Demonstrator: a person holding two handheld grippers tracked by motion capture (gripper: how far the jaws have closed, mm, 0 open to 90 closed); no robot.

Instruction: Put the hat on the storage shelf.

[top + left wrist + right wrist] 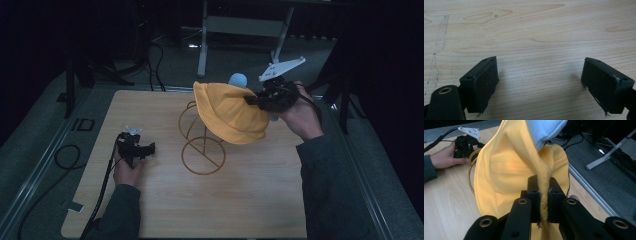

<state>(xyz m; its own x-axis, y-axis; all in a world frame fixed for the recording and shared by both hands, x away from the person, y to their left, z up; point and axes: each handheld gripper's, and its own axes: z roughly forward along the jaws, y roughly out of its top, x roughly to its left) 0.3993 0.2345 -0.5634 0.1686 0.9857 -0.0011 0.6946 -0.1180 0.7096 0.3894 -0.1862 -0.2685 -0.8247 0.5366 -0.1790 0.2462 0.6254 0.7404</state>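
Two grippers: right gripper (544,202) clamped on yellow hat (227,112) brim; left gripper (540,85) agape.

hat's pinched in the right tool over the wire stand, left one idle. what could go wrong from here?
1. The right tool holds only a thin fold of the yellow hat; it could slip free.
2. The hat overlaps the wire stand; pulling might snag and tip it.
3. The left tool rests open on the table, not steadying the stand.

One yellow hat (231,112), one wire stand (202,145)
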